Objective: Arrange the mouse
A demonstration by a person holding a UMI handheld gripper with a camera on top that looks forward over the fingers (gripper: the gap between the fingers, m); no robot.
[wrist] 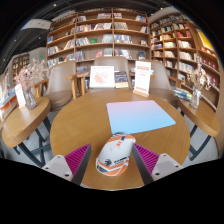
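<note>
A white mouse with orange trim sits between my fingers, over the near part of a round wooden table. My gripper is shut on the mouse, a magenta pad pressing at each flank. The mouse points away from me and tilts slightly to the right. A light blue mouse mat lies flat on the table beyond the fingertips, a little to the right, with nothing on it.
At the table's far edge stand a white sign, a book and a second sign. Another wooden table with a flower vase is at the left. Bookshelves line the back.
</note>
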